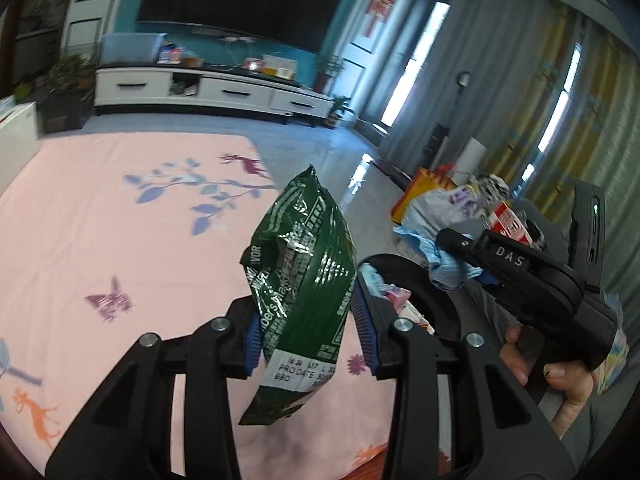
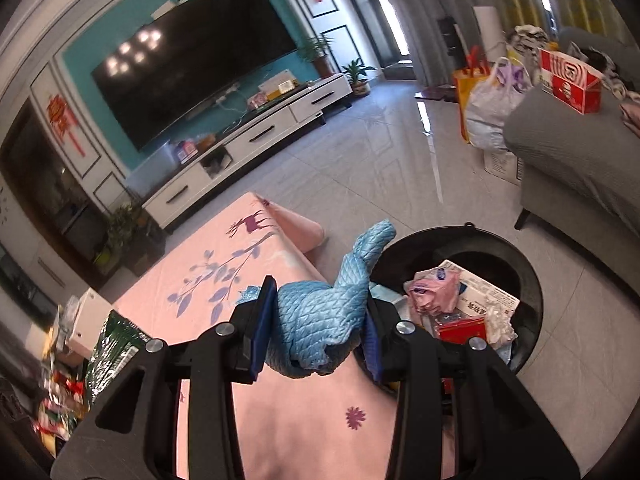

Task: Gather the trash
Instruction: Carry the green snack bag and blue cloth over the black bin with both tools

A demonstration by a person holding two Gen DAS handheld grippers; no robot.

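Note:
My left gripper [image 1: 306,324] is shut on a green snack bag [image 1: 302,280], held upright above the pink tablecloth [image 1: 120,248]. The same green snack bag [image 2: 116,344] shows at the left edge of the right wrist view. My right gripper [image 2: 316,324] is shut on a crumpled light-blue cloth [image 2: 332,304], held over the table's right edge beside a round black trash bin [image 2: 528,276]. The bin holds wrappers, paper and a red packet. In the left wrist view the right gripper's body [image 1: 520,276] and a person's hand [image 1: 560,384] sit at the right, with the blue cloth [image 1: 444,264] ahead of them.
A white TV cabinet [image 2: 256,136] and a large TV [image 2: 192,68] stand across the tiled floor. A grey sofa [image 2: 580,152] with a red box [image 2: 568,76] is at the right, with bags [image 2: 492,104] beside it. Loose colourful wrappers [image 2: 60,400] lie at the table's left.

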